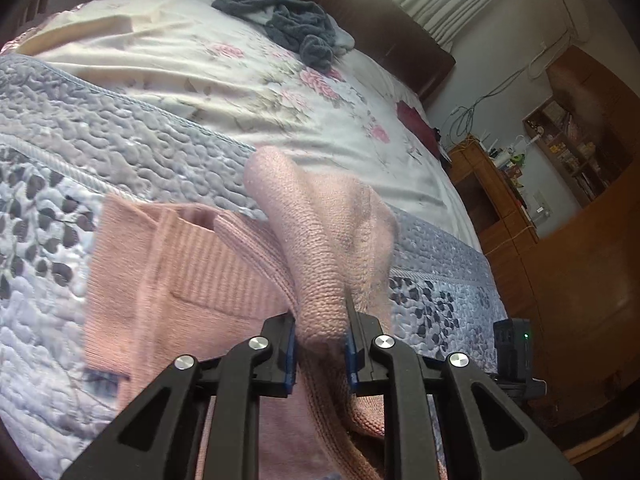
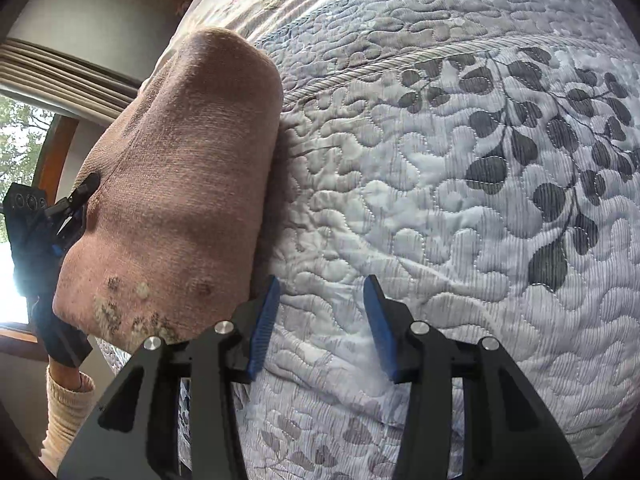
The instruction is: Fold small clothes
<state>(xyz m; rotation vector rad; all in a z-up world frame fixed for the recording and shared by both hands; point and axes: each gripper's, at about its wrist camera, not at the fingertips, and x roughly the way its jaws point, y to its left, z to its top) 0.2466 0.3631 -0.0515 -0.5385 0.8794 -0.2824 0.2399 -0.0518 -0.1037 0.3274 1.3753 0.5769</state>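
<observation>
A pink knit garment (image 1: 160,280) lies partly flat on the grey-blue quilt (image 1: 120,148), ribbed edge and a pocket showing. My left gripper (image 1: 322,344) is shut on a lifted fold of it, the cloth pinched between the blue pads. In the right wrist view the raised part of the pink garment (image 2: 180,180) hangs at the left, with dark and pale specks near its lower edge, and the left gripper (image 2: 86,192) clamps its far side. My right gripper (image 2: 322,320) stands open just right of the garment, over bare quilt (image 2: 440,200), holding nothing.
A heap of grey clothes (image 1: 288,24) lies far off on the floral sheet (image 1: 240,80) by the dark headboard. Wooden furniture and shelves (image 1: 560,152) stand beyond the bed's edge. A cream sleeve (image 2: 64,412) shows at the lower left, below a window.
</observation>
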